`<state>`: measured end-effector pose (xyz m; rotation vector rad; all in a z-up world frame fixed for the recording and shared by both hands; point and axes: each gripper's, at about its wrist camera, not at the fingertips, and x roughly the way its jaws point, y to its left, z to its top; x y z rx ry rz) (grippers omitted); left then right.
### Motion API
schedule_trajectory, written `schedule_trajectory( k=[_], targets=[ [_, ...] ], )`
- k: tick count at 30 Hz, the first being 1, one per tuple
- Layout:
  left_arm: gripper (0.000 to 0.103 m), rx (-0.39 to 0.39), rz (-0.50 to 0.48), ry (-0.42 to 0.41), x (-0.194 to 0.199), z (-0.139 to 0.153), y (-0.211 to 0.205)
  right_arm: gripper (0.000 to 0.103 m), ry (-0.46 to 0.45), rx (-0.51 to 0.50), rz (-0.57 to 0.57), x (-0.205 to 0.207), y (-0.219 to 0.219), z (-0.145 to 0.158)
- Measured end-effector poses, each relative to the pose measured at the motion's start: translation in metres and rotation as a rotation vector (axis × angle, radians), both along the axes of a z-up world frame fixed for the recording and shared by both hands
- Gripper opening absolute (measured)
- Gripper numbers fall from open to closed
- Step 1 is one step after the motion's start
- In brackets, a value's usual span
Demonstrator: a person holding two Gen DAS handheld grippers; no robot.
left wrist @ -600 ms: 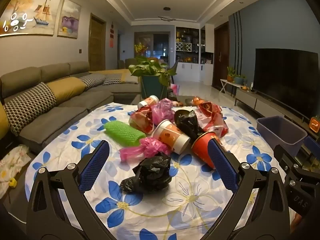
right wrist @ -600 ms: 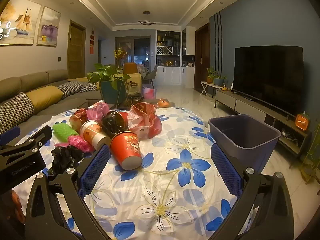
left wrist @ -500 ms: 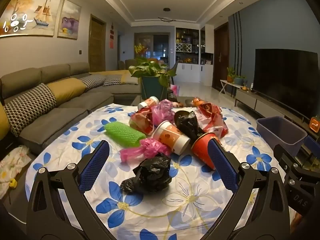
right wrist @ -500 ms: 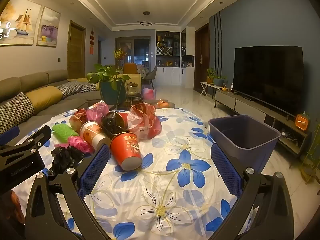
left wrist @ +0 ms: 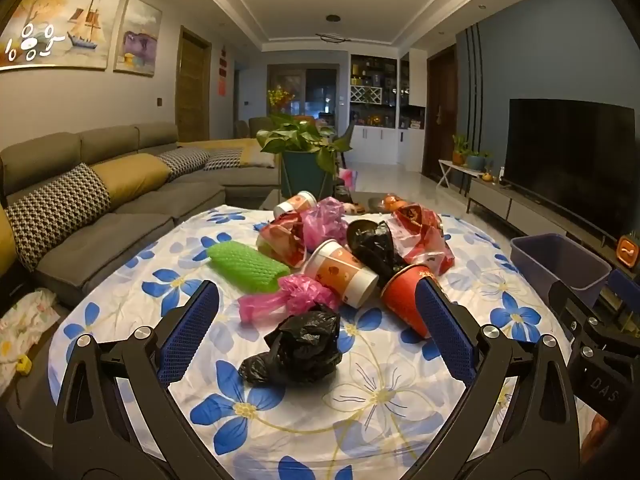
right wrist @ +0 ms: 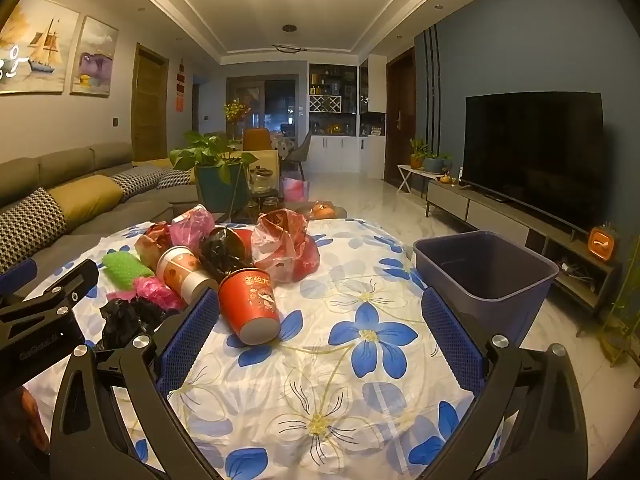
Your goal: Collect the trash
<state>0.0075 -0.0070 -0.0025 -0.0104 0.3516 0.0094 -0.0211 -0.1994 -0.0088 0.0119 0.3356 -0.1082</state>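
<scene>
A pile of trash lies on the round table with the blue-flower cloth (left wrist: 380, 396). A crumpled black bag (left wrist: 298, 348) is nearest, just ahead of my open, empty left gripper (left wrist: 316, 320). Behind it lie a pink bag (left wrist: 288, 296), a green foam net (left wrist: 246, 266), a white-orange paper cup (left wrist: 342, 272), a red cup (left wrist: 404, 298) on its side, another black bag (left wrist: 374, 244) and a red plastic bag (left wrist: 420, 232). My right gripper (right wrist: 320, 320) is open and empty; the red cup (right wrist: 250, 302) lies just inside its left finger. A purple bin (right wrist: 484, 276) stands off the table's right edge.
A grey sofa (left wrist: 100, 200) runs along the left. A potted plant (left wrist: 306, 160) stands beyond the table. A TV (right wrist: 532, 156) and low cabinet line the right wall. Cloth lies on the floor at left (left wrist: 24, 328). The other gripper shows at each view's edge (right wrist: 44, 320).
Both grippers have barely moved; the views are almost the same. Nothing on the table has shifted.
</scene>
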Motion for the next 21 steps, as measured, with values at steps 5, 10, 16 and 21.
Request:
schedule_trajectory(
  k=[5, 10, 16, 21],
  targets=[
    [0.097, 0.003, -0.005, 0.005, -0.012, 0.0, 0.002, 0.098, -0.002, 0.001, -0.001, 0.002, -0.002, 0.001],
    [0.097, 0.0, -0.011, 0.013, -0.012, -0.002, 0.003, 0.098, -0.003, 0.002, -0.004, 0.001, -0.004, 0.005],
    [0.097, -0.004, -0.011, 0.016, -0.015, -0.002, 0.002, 0.098, -0.007, 0.005, -0.01, -0.001, -0.007, 0.007],
    [0.097, -0.006, -0.012, 0.02, -0.011, -0.002, 0.004, 0.098, -0.01, 0.005, -0.012, -0.002, -0.007, 0.006]
  ],
)
